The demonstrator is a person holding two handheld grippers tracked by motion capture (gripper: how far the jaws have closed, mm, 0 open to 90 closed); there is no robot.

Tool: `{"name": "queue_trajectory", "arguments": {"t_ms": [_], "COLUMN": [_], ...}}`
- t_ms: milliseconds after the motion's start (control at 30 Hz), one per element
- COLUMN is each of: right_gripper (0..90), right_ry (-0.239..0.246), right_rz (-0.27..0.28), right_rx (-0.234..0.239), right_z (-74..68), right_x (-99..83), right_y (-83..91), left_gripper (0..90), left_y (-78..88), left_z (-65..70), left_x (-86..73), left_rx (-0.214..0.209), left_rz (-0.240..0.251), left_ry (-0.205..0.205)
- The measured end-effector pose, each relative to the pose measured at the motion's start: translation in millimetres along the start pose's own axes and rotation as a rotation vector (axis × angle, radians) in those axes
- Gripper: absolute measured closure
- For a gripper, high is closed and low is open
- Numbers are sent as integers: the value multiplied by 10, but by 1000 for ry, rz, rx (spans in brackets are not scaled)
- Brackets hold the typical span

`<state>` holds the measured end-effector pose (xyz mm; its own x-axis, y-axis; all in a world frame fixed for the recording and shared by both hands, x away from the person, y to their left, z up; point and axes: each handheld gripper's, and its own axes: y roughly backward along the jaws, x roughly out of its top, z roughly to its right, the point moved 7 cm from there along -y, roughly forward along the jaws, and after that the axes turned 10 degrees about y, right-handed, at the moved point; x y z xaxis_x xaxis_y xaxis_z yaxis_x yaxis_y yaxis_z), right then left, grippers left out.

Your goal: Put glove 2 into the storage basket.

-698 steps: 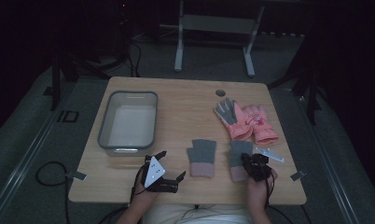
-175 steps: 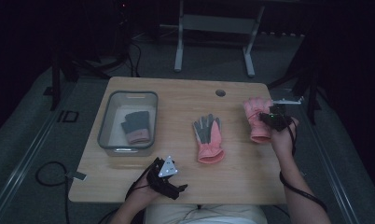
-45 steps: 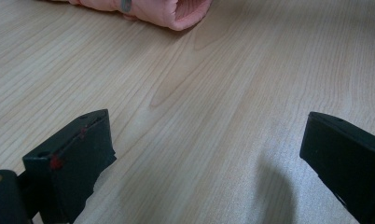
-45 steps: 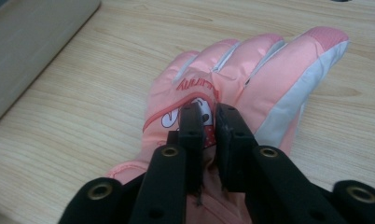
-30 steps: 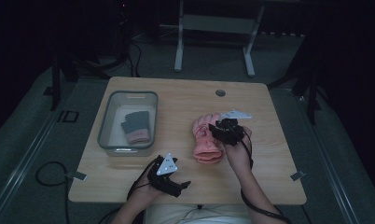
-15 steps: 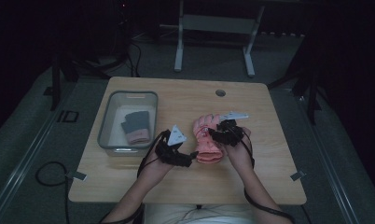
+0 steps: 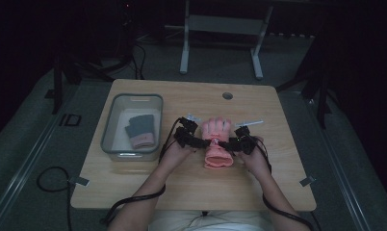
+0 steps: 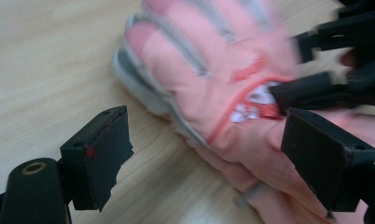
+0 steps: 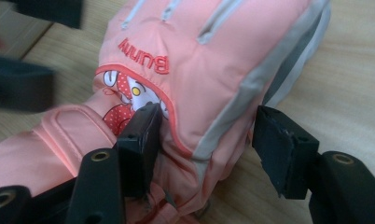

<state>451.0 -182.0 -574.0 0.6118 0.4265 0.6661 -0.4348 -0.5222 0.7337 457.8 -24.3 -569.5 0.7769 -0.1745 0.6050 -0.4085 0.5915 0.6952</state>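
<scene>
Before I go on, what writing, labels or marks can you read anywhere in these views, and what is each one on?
"Bunny": red raised letters on the back of the pink padded glove with grey trim, upside down in the right gripper view, above a cartoon patch.
The same lettering in the left gripper view is too blurred to read.
Nothing readable on the clear plastic bin, the grey knit glove or the wooden table.

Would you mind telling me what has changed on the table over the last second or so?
The left gripper came up from the table's near edge to the pink padded glove, its jaws closing somewhat but open around the glove's edge. The right gripper sank onto the glove, and its jaws have just been opening beside the cuff. The grey knitted glove stayed in the clear plastic bin.
</scene>
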Motion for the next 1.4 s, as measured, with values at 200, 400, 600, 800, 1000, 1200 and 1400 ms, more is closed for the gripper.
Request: {"name": "queue_trajectory", "arguments": {"t_ms": [200,400,600,800,1000,1200,1400], "right_gripper": [443,551,625,650,650,650,649], "right_ry": [-57,-94,-85,-58,-52,-15,21], "right_rz": [0,30,36,79,126,157,179], "right_rx": [65,111,103,97,112,116,134], "right_z": [6,4,-38,-110,-206,-348,-522], "right_x": [-39,-54,-33,17,173,395,626], "right_y": [-68,-77,-46,40,124,202,254], "left_gripper": [227,402,721,764,767,768,768], "left_y": [-238,-267,-212,-80,165,428,726], "left_z": [-86,-53,28,90,105,92,25], "left_x": [-50,-59,-69,-29,80,178,257], "left_rx": [-94,-234,-256,-235,-193,-155,-130], "left_rz": [-64,-93,-87,-64,-28,8,27], "left_ry": [128,176,142,112,88,72,61]}}
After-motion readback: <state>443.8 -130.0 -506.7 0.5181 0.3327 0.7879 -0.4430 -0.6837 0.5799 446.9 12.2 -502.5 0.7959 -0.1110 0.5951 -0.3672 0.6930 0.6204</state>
